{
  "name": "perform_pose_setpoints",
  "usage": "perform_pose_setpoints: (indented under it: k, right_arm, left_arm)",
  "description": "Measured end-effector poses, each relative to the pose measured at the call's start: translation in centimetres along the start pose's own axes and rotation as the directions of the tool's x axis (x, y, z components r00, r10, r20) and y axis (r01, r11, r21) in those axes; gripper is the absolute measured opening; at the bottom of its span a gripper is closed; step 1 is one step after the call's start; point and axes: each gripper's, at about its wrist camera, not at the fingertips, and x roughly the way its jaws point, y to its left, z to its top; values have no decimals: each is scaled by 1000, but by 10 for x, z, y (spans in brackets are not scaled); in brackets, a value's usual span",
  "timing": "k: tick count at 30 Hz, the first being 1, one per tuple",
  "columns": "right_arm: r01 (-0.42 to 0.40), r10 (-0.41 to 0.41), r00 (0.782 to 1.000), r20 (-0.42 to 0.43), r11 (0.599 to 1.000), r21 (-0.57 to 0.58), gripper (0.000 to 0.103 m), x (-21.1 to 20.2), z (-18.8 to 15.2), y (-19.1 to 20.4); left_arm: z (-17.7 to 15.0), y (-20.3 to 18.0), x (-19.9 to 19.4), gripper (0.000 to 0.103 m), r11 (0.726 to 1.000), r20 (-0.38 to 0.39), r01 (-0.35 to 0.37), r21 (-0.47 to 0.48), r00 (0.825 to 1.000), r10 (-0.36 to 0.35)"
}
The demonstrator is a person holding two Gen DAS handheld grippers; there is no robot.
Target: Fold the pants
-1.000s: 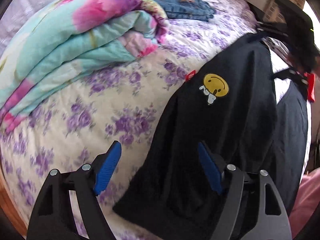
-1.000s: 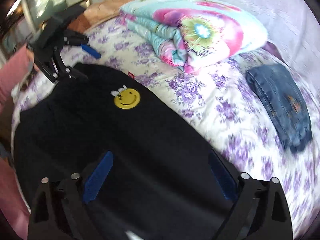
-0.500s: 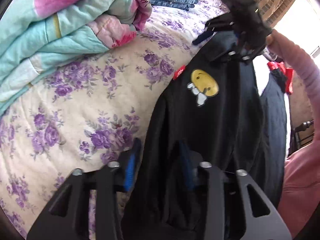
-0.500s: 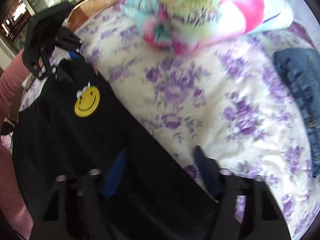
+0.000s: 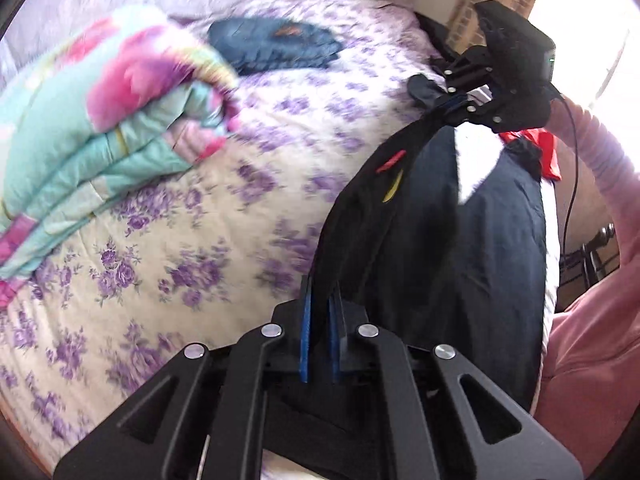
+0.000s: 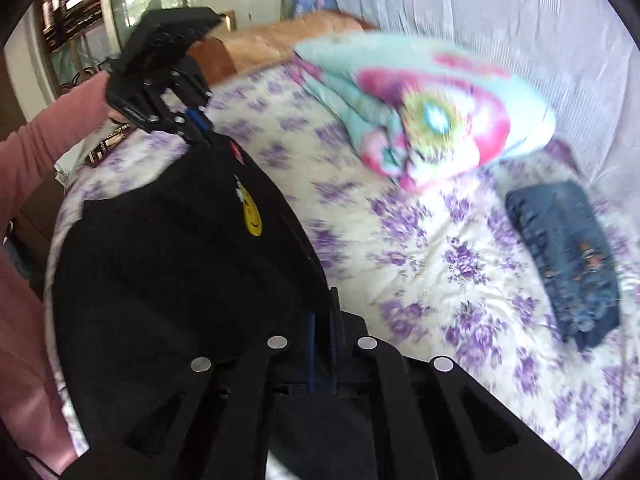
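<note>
Both sets of fingers have just closed on the black pants (image 5: 432,248), and the cloth that lay flat on the bed (image 5: 224,240) a second ago is now lifted along one edge. The left gripper (image 5: 319,332) has its two blue fingers (image 5: 305,336) pressed together with a fold of the black cloth pinched between them. The right gripper (image 5: 454,106), seen further along the same edge in the left wrist view, also holds the cloth tight, with a small tuft sticking out past its tip. In my judgement this means that the grasp is made and the fold itself can begin. The pants hang stretched between the two grippers, and the rest of them drapes down toward the person's pink sleeve (image 5: 600,160). The yellow smiley patch (image 6: 253,216) now stands tilted on the raised part, between the two grippers. Relative to the pants, the folded flowered blanket (image 6: 424,120) lies well apart on the far side of the bed, and the folded blue jeans (image 6: 568,256) lie beyond it, near the white wall cloth. The pictures are blurred.
</note>
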Motion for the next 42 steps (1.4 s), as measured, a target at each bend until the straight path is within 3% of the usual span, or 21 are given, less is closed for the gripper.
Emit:
perform_pose_setpoints:
  k: [7, 10, 13, 18, 23, 26, 27, 28, 29, 30, 31, 32, 34, 36, 37, 39, 40, 42]
  right_arm:
    - [97, -91, 994, 53, 985, -141, 6, -58, -52, 123]
    - [135, -127, 990, 54, 970, -200, 6, -58, -81, 175]
    - [122, -116, 992, 39, 966, -228, 6, -44, -108, 217]
    - [84, -87, 996, -4, 973, -213, 6, -20, -138, 255]
    - [80, -84, 996, -20, 984, -162, 10, 3, -157, 261]
    - [65, -65, 998, 6, 996, -68, 12, 10, -163, 258]
    - [57, -56, 998, 16, 998, -34, 27, 7, -163, 257]
    - [48, -48, 998, 34, 999, 9, 43, 2, -165, 255]
    - [44, -47, 997, 64, 998, 52, 69, -5, -167, 254]
    - [28, -41, 991, 128, 994, 107, 71, -19, -172, 251]
    - [11, -36, 985, 172, 989, 145, 71, -30, -175, 248]
    - [7, -50, 976, 211, 979, 203, 71, -43, -180, 242]
    - [43, -137, 955, 264, 942, 333, 73, -66, -189, 223]
    - [70, -256, 912, 320, 866, 494, 93, -92, -202, 200]
    - [31, -292, 888, 356, 809, 587, 93, -108, -212, 182]
    - [-31, -313, 882, 352, 707, 707, 93, -125, -221, 147]
    - [-42, -338, 884, 323, 630, 775, 93, -132, -227, 124]
    - [-29, -399, 878, 262, 504, 863, 93, -143, -236, 91]
  left_arm:
    - [-56, -116, -51, 6, 983, 98, -84, 162, 993, 69]
    - [-89, -160, -62, 6, 974, 121, -104, 200, 989, 81]
    - [-121, -188, -58, 6, 972, 112, -110, 206, 990, 88]
    - [-163, -207, -42, 6, 979, 80, -132, 157, 989, 121]
    - [-186, -201, -16, 10, 991, 55, -122, 64, 991, 118]
    - [-195, -197, -7, 12, 993, 70, -117, 14, 991, 116]
    - [-196, -197, -10, 15, 993, 76, -122, -7, 990, 122]
    - [-196, -199, -15, 27, 991, 76, -129, -28, 988, 131]
    - [-196, -204, -23, 48, 989, 83, -145, -40, 986, 148]
    - [-195, -209, -30, 62, 986, 98, -159, -40, 982, 162]
    - [-193, -220, -41, 87, 979, 137, -202, -31, 969, 205]
    - [-190, -230, -49, 97, 970, 174, -242, -23, 954, 243]
    - [-175, -253, -63, 97, 958, 258, -286, 7, 926, 275]
    - [-153, -269, -63, 98, 956, 316, -294, 7, 907, 276]
    - [-139, -275, -55, 98, 965, 340, -264, -9, 906, 251]
    - [-117, -278, -30, 97, 991, 348, -123, -55, 928, 135]
    - [-103, -278, -7, 97, 996, 338, -18, -89, 940, 47]
    - [-86, -276, 30, 97, 984, 316, 110, -139, 947, -61]
